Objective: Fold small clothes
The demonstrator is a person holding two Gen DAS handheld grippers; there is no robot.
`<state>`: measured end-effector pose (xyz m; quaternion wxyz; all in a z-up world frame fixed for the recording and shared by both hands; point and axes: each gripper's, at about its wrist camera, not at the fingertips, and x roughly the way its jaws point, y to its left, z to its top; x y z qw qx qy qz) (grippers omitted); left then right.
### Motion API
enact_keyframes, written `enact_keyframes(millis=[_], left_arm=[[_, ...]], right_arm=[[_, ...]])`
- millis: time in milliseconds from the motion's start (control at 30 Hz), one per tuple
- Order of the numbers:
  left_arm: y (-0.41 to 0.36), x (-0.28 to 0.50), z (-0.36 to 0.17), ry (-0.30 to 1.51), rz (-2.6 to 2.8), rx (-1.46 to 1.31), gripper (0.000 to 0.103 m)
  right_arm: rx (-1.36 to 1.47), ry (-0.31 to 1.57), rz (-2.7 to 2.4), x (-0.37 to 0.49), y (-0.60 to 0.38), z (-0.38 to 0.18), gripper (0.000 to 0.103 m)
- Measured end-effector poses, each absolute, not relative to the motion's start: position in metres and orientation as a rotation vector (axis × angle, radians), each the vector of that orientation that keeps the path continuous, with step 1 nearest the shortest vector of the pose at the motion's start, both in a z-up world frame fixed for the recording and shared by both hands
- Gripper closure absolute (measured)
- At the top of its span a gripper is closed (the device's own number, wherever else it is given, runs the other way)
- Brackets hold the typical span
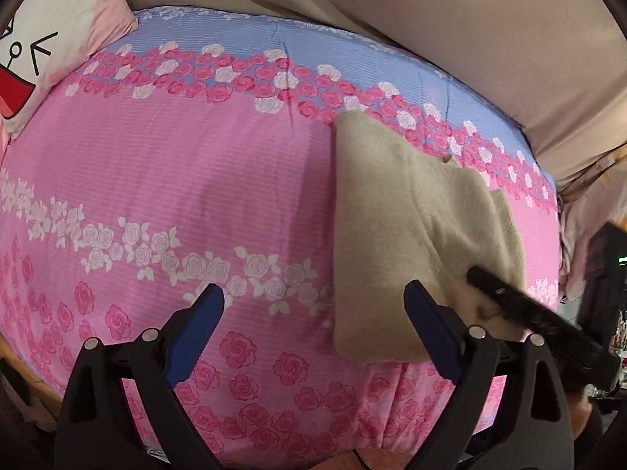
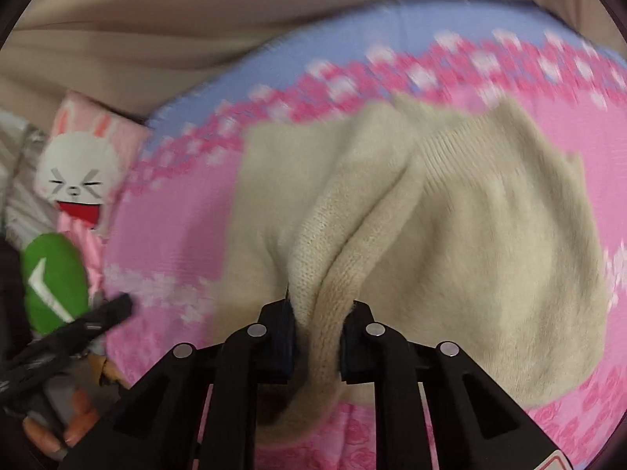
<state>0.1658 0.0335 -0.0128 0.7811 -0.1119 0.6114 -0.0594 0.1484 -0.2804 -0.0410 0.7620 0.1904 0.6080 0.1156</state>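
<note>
A cream knitted garment (image 1: 395, 211) lies partly folded on the pink rose-print bed cover (image 1: 196, 172). My left gripper (image 1: 313, 305) is open and empty, hovering above the cover just left of the garment's near edge. My right gripper (image 2: 319, 317) is shut on a bunched fold of the garment (image 2: 470, 227) and lifts it off the cover (image 2: 164, 219); the picture is blurred. The right gripper also shows in the left wrist view (image 1: 493, 286) as a black finger on the garment's near right part. The left gripper's finger (image 2: 109, 309) shows at the left of the right wrist view.
A cartoon rabbit pillow (image 1: 51, 39) lies at the bed's far left, also in the right wrist view (image 2: 78, 172). A green plush item (image 2: 55, 274) sits below it. A beige curtain (image 1: 431, 19) hangs behind the bed. The bed's edge runs along the right (image 1: 558, 235).
</note>
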Motion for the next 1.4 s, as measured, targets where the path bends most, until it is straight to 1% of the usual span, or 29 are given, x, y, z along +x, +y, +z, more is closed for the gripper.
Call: enact_keyframes(millis=[67,133,200,233,300,367,400,433,467,533,567,600,633,667,700,833,867,900,967,1000,1033,1167,1267,1333,1400], left_arm=[[0.03,0.168,-0.008,1.311,-0.147,-0.256,0.012],[0.022,0.171,-0.005,1.299,-0.165,-0.246,0.012],[0.012,0.174,-0.004,1.3,-0.179,-0.22,0.012],[0.006,0.175,-0.005,1.305,-0.19,-0.21,0.012],[-0.008,0.177,-0.009,1.324,-0.214,-0.194,0.012],[-0.019,0.179,-0.013,1.339,-0.242,-0.187,0.012],[-0.026,0.18,-0.015,1.351,-0.25,-0.177,0.012],[-0.03,0.18,-0.016,1.36,-0.259,-0.169,0.012],[-0.035,0.181,-0.017,1.364,-0.275,-0.166,0.012],[-0.041,0.181,-0.019,1.37,-0.289,-0.165,0.012],[-0.043,0.182,-0.022,1.377,-0.294,-0.166,0.012],[-0.047,0.183,-0.025,1.392,-0.306,-0.17,0.012],[-0.05,0.184,-0.027,1.402,-0.315,-0.169,0.012],[-0.054,0.184,-0.028,1.406,-0.323,-0.156,0.012],[-0.058,0.184,-0.028,1.403,-0.326,-0.142,0.012],[-0.068,0.183,-0.024,1.384,-0.35,-0.101,0.012],[-0.07,0.183,-0.025,1.389,-0.357,-0.102,0.012],[-0.072,0.183,-0.028,1.394,-0.366,-0.106,0.012],[-0.078,0.183,-0.033,1.408,-0.372,-0.102,0.012],[-0.082,0.183,-0.036,1.418,-0.376,-0.097,0.012],[-0.085,0.184,-0.036,1.422,-0.376,-0.089,0.012],[-0.091,0.183,-0.036,1.41,-0.365,-0.054,0.012],[-0.095,0.184,-0.04,1.424,-0.357,-0.037,0.012],[-0.096,0.185,-0.043,1.431,-0.356,-0.033,0.012],[-0.097,0.185,-0.045,1.437,-0.354,-0.032,0.012]], right_arm=[[0.434,1.226,0.301,0.151,-0.29,0.002,0.09],[0.403,1.161,0.279,0.144,-0.309,0.032,0.09],[0.366,1.147,0.218,0.13,-0.334,0.038,0.089],[0.327,1.169,0.162,0.122,-0.35,0.029,0.089],[0.276,1.252,0.062,0.108,-0.38,-0.014,0.087],[0.308,1.402,-0.053,0.097,-0.409,-0.078,0.086],[0.384,1.442,-0.084,0.09,-0.421,-0.097,0.086],[0.449,1.425,-0.075,0.086,-0.424,-0.098,0.085],[0.484,1.39,-0.061,0.084,-0.424,-0.092,0.08],[0.476,1.337,-0.038,0.083,-0.418,-0.078,0.077],[0.453,1.341,-0.028,0.086,-0.414,-0.078,0.07],[0.442,1.353,-0.026,0.089,-0.412,-0.081,0.068],[0.433,1.38,-0.029,0.092,-0.411,-0.089,0.07],[0.433,1.4,-0.031,0.095,-0.41,-0.093,0.087],[0.442,1.403,-0.029,0.096,-0.409,-0.093,0.087],[0.442,1.213,0.041,0.091,-0.411,-0.026,0.088],[0.438,1.208,0.033,0.087,-0.416,-0.027,0.087],[0.424,1.231,0.023,0.087,-0.42,-0.036,0.086],[0.322,1.398,-0.053,0.085,-0.426,-0.087,0.082],[0.306,1.465,-0.099,0.083,-0.429,-0.102,0.082],[0.324,1.438,-0.102,0.081,-0.428,-0.096,0.081],[0.279,1.233,-0.078,0.076,-0.406,-0.02,0.079],[0.247,1.144,0.047,0.069,-0.382,0.013,0.078],[0.26,1.181,0.14,0.067,-0.366,0.005,0.083],[0.246,1.261,0.163,0.062,-0.362,-0.023,0.092]])
